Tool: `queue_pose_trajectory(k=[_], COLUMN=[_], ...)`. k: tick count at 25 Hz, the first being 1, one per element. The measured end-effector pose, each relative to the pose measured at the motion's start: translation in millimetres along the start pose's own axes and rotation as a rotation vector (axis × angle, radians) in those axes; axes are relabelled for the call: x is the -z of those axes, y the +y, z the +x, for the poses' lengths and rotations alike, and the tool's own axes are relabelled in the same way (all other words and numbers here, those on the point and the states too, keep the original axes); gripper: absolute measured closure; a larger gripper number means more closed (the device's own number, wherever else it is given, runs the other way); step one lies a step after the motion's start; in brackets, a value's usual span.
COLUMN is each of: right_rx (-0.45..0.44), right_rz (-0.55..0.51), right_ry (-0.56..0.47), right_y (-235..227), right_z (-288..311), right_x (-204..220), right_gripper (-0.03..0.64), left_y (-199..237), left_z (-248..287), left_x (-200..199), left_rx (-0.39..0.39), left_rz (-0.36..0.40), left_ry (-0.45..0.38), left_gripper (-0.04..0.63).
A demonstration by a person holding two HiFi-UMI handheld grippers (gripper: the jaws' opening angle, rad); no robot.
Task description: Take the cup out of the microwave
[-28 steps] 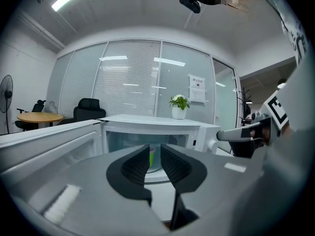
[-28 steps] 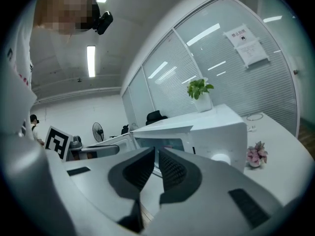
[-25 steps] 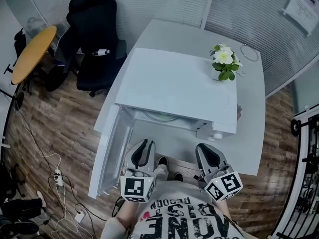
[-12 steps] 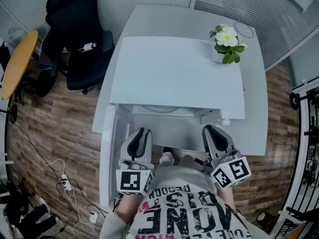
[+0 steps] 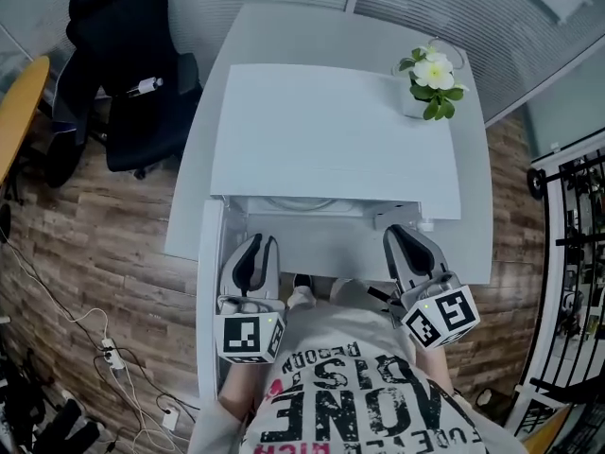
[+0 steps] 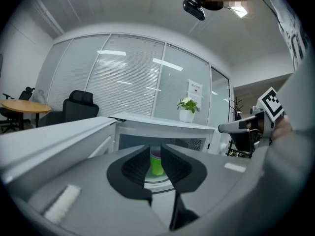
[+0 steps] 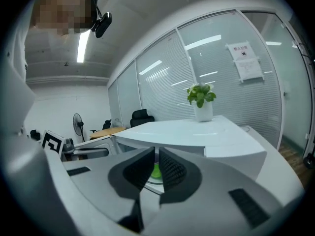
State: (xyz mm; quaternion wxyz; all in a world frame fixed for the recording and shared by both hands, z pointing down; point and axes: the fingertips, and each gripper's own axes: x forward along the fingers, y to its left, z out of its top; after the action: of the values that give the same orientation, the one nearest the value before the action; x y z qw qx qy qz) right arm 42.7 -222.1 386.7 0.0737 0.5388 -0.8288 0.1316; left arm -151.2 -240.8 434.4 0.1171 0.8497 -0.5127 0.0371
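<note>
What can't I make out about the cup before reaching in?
Left gripper view: the left fingers cover both sides of the cup; a handle or contents can't be told.
Right gripper view: the right fingers leave only a green sliver of it.
Head view: the microwave top hides the cup; only a turntable edge shows.

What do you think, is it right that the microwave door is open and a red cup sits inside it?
Not quite: the cup inside the microwave is green, not red, as the left gripper view shows. The door is open, as you said.
</note>
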Motion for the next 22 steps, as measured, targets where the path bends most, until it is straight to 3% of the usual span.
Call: queue_pose_trajectory(k=[9, 16, 22], right_rx=[-0.081, -0.116, -0.095], right_rz=[-0.082, -0.025, 0.025], right_ry=[0.03, -0.004, -0.049], right_y=[14.4, 18.4, -3.6], right_z=[20.4, 20.1, -2.5], right_x=[-11.9, 0.4, 3.4], right_gripper=[0.583, 0.583, 0.583], left_y=[4.3, -4.0, -39.7], left_z=[0.6, 2.8, 13.1], left_x=[-8.8, -15.1, -23.5], left_rx=[-0.009, -0.001, 0.028], left_rz=[-0.007, 0.029, 0.069], left_ry=[-0.059, -0.041, -0.031], left_gripper=[0.518, 0.52, 0.52])
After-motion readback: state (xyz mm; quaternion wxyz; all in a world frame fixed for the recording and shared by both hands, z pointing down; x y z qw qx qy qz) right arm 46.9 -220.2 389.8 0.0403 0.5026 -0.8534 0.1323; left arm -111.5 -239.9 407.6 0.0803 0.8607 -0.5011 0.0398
